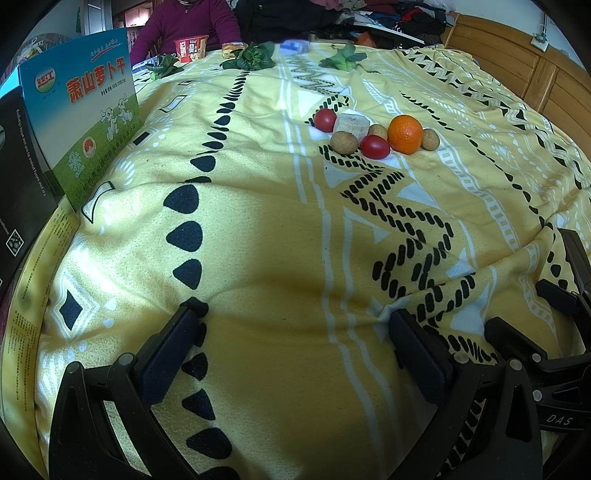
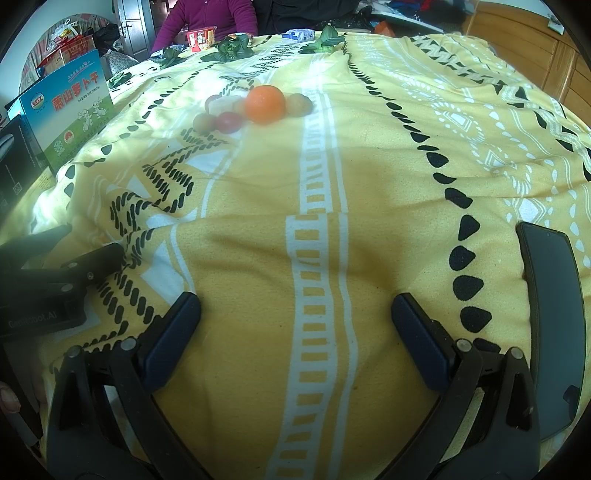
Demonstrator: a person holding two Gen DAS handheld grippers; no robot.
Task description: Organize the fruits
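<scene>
A cluster of fruit lies on the yellow patterned cloth (image 1: 258, 221): an orange (image 1: 405, 134), two red tomatoes (image 1: 325, 119) (image 1: 375, 146), three small brown fruits (image 1: 344, 142) (image 1: 430, 139) (image 1: 377, 131) and a cut banana piece (image 1: 352, 124). The same cluster shows blurred in the right wrist view, with the orange (image 2: 265, 103) in front. My left gripper (image 1: 295, 317) is open and empty, well short of the fruit. My right gripper (image 2: 295, 306) is open and empty, also far from it. The right gripper's body shows at the left view's lower right edge (image 1: 554, 332).
A blue-green carton (image 1: 85, 110) and a black box (image 1: 18, 177) stand at the left. Leafy greens (image 1: 251, 55), a red noodle cup (image 1: 191, 47) and a seated person (image 1: 184, 22) are at the far edge. A black phone (image 2: 554, 314) lies at the right.
</scene>
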